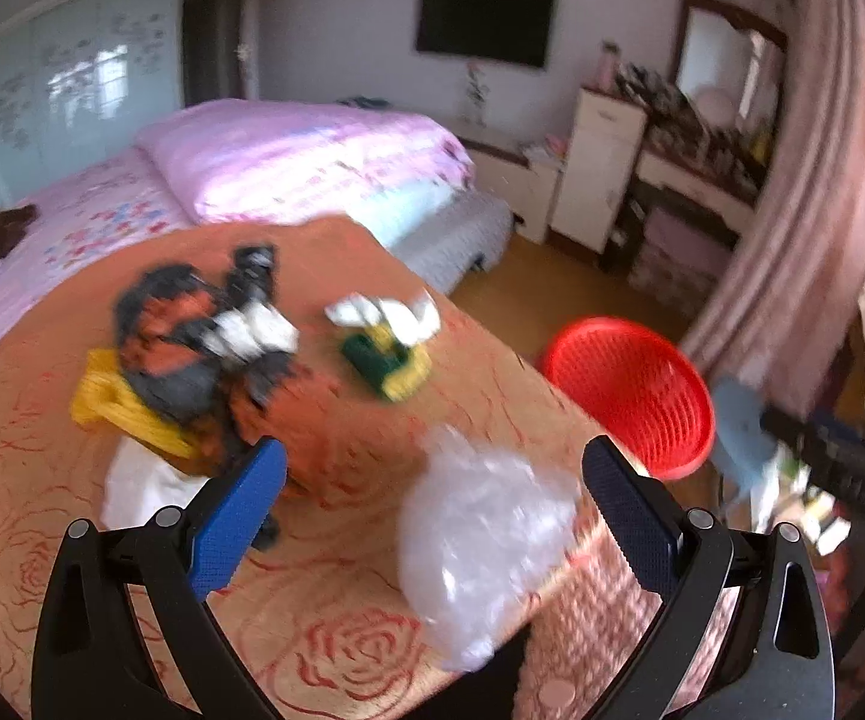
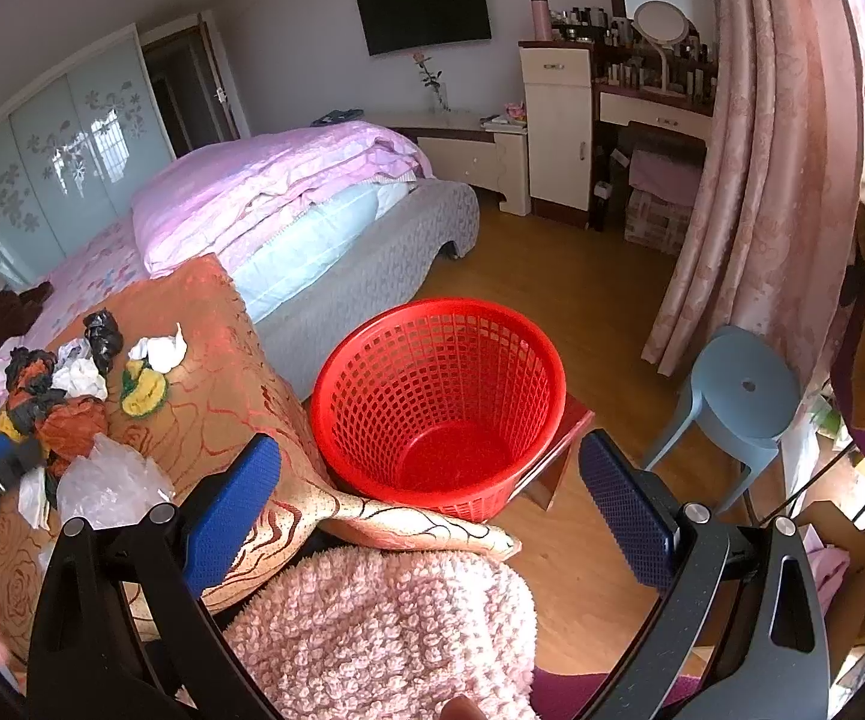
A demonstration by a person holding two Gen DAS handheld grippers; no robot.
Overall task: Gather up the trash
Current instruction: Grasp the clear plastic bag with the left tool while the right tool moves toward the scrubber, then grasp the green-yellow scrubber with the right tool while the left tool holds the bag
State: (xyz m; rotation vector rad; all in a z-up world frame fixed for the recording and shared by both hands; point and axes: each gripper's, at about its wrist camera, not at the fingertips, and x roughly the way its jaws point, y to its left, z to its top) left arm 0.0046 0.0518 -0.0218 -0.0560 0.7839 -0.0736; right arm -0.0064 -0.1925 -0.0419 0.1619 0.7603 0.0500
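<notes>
Surface: orange rose-patterned cloth (image 1: 372, 648) over a table beside a bed.
Trash: clear crumpled plastic (image 1: 480, 540) lies between the left gripper (image 1: 432, 510) fingers, untouched; further scraps beyond.
Left gripper: jaws spread wide, empty.
Right gripper (image 2: 429, 498): held above the red basket (image 2: 438, 402), wide open, empty.

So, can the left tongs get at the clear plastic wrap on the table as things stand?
Probably yes. The left tongs are open with the clear plastic wrap right between and ahead of them on the table, nothing lying over it.
</notes>
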